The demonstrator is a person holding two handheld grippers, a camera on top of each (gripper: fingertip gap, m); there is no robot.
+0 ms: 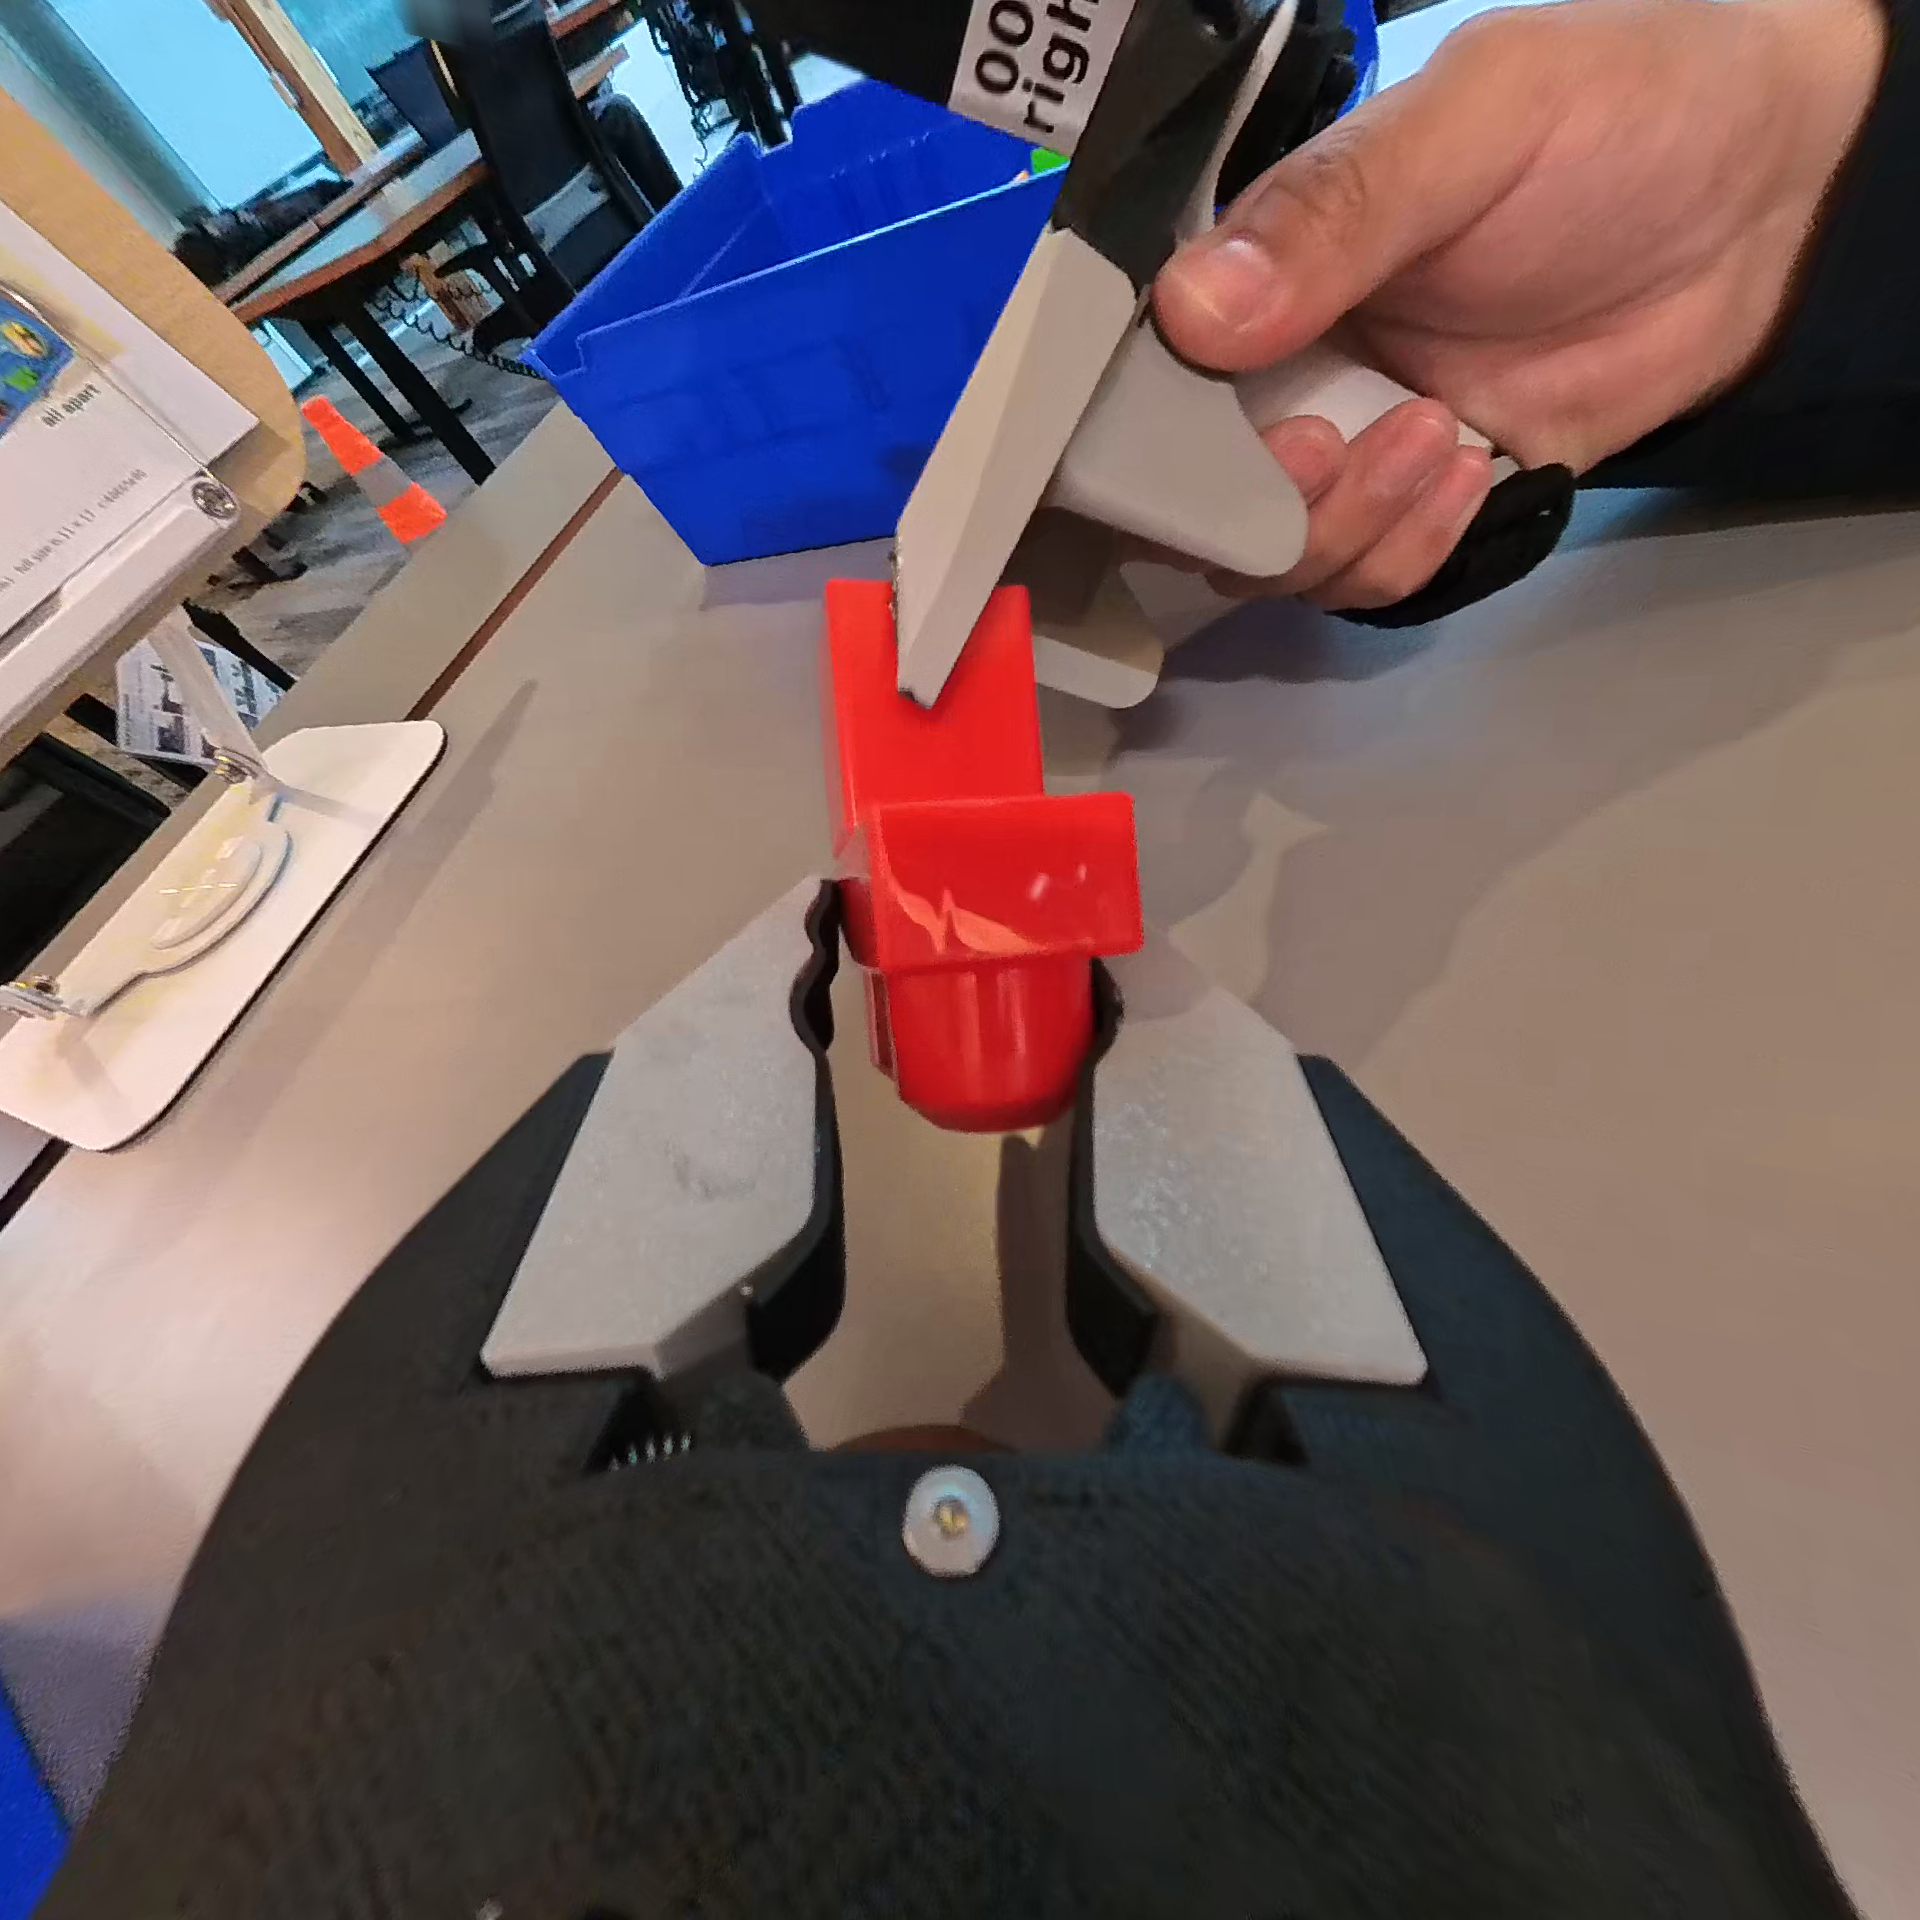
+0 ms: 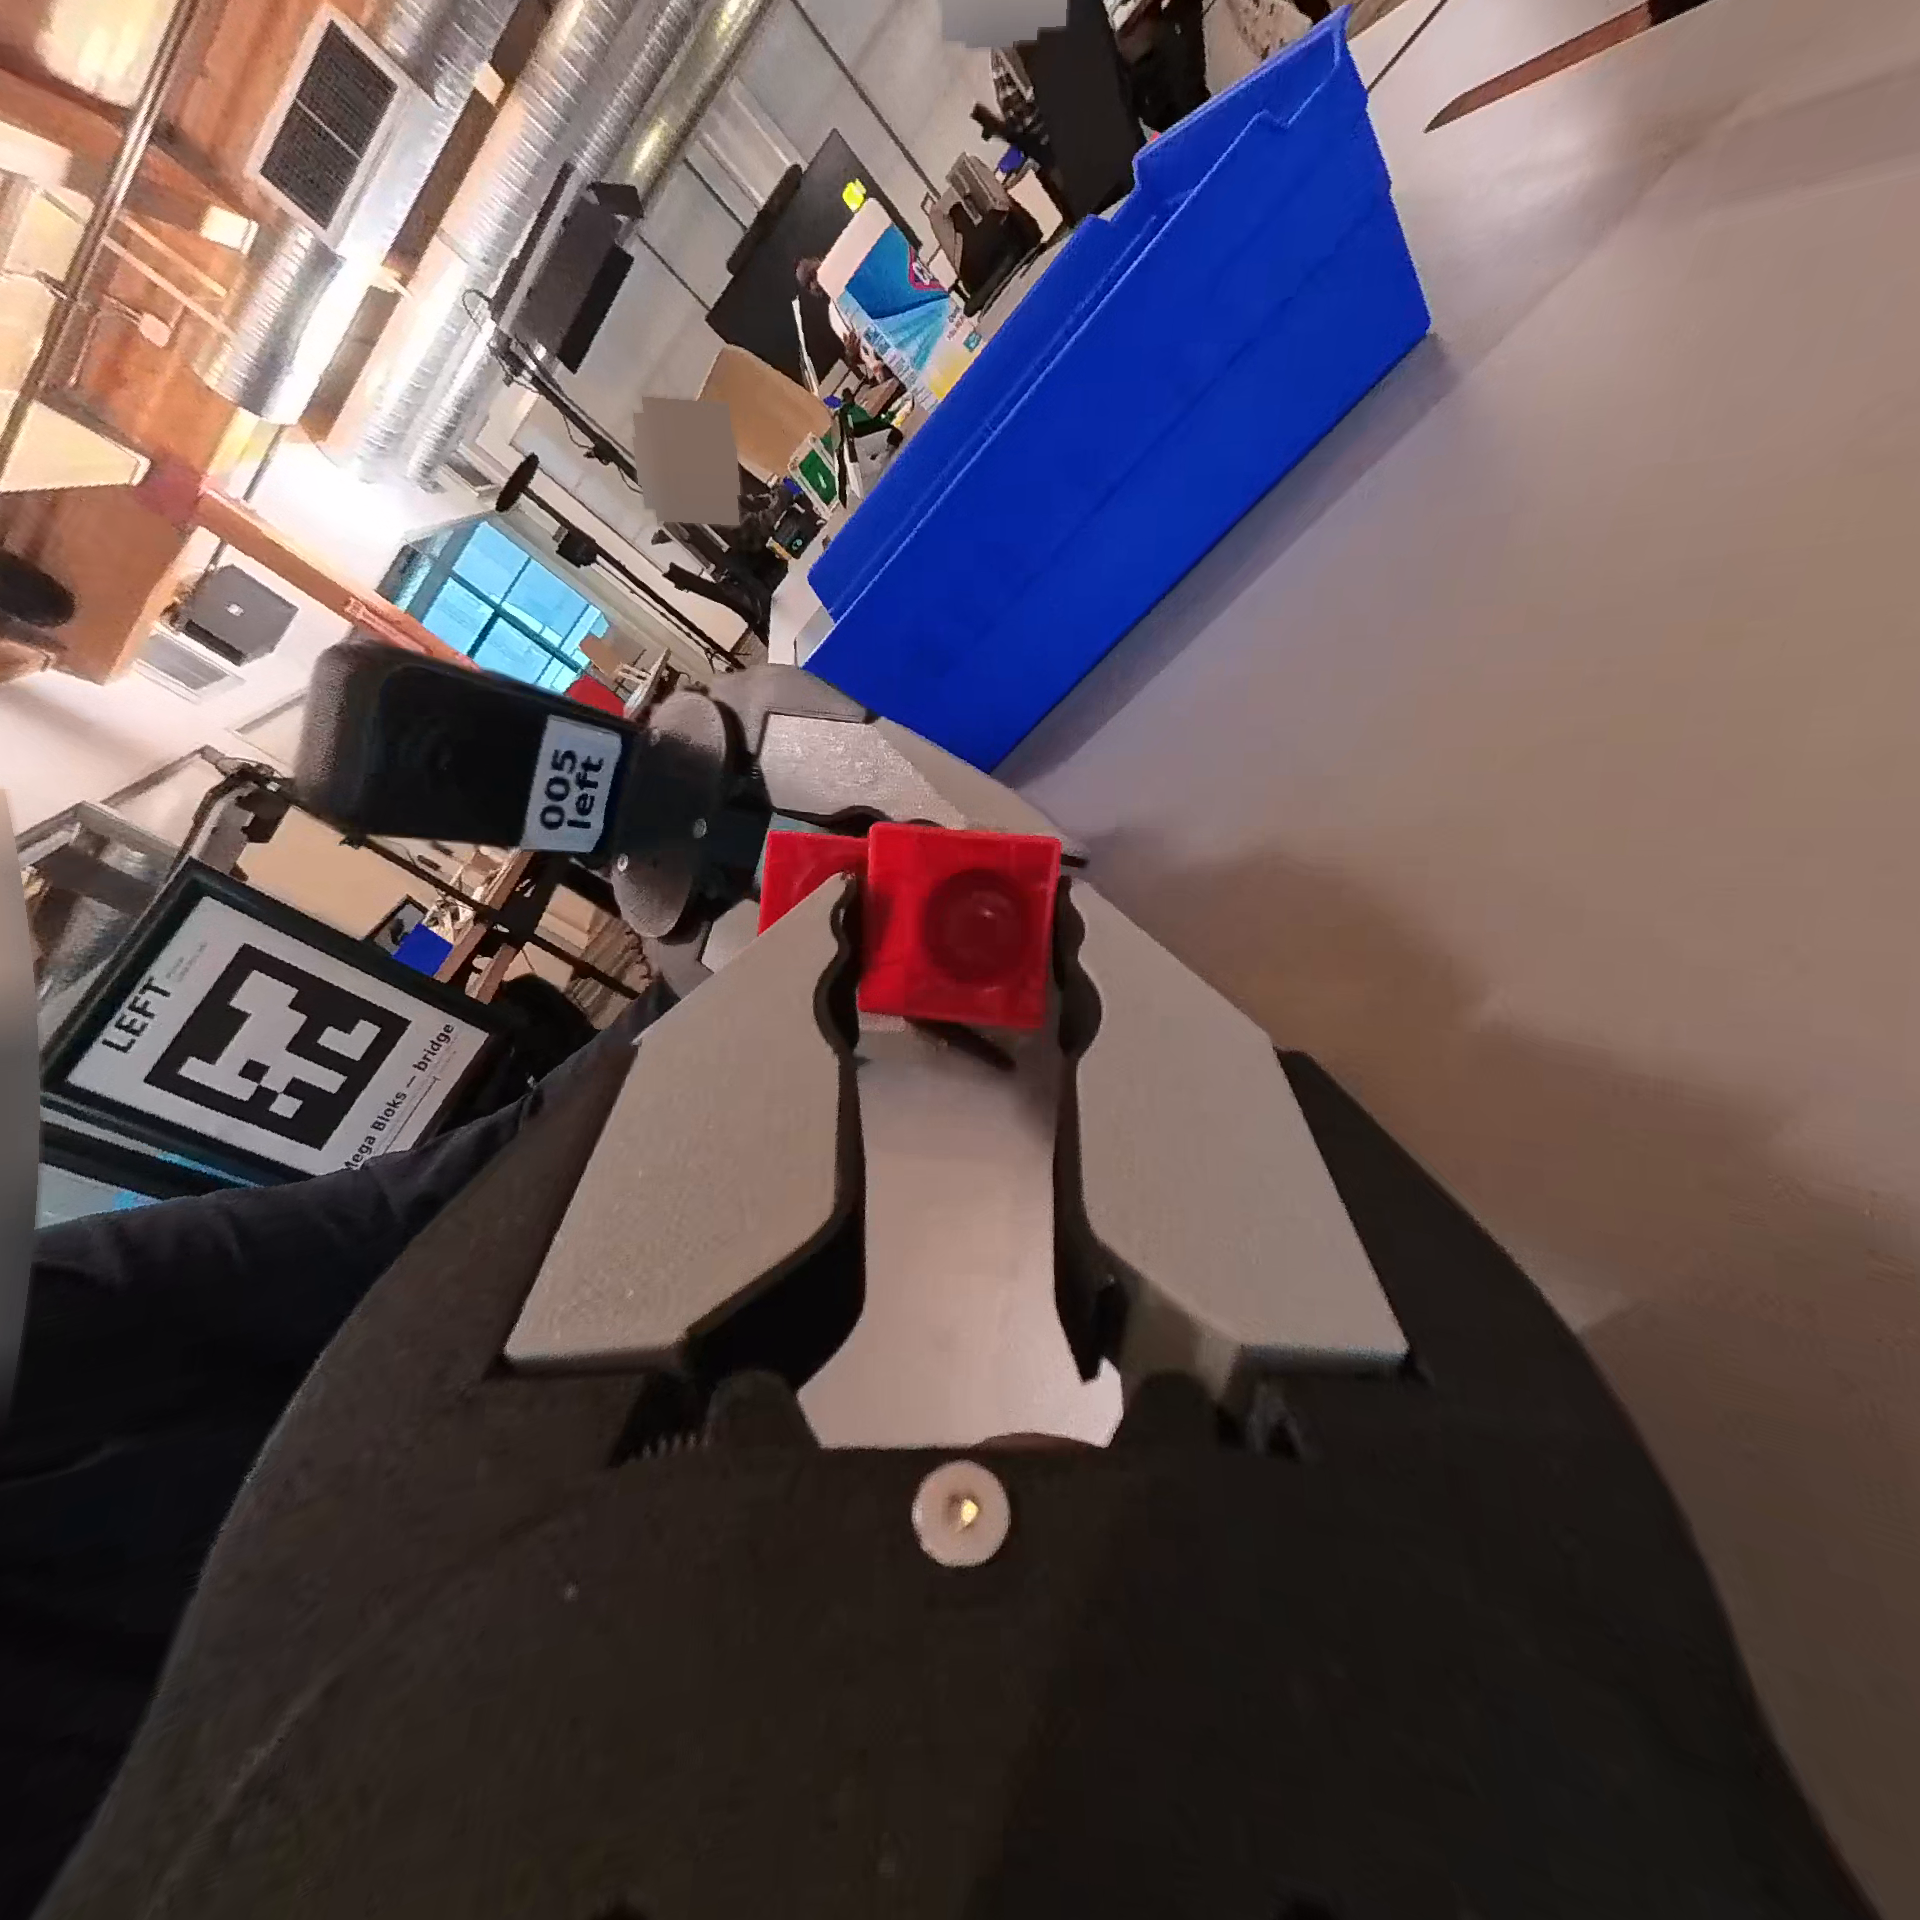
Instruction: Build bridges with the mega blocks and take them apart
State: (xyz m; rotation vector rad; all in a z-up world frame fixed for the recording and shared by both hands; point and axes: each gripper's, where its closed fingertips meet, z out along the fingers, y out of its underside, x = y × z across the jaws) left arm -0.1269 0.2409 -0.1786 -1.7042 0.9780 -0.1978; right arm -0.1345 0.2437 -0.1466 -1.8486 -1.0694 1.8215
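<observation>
Two claws on one red piece held above the grey table (image 1: 1455,935): the left claw (image 1: 961,997) brackets its near red block (image 1: 977,935) part-open, the right claw (image 2: 951,935) clamps the far red block (image 2: 956,925), mid-pull-apart I'd say, needing a steady opposite tug next.

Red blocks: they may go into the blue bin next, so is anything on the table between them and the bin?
Nothing visible does. Only bare table lies between the red blocks and the blue bin. The right gripper, its jaws closed on one block, reaches in from the bin's side, above the table.
</observation>
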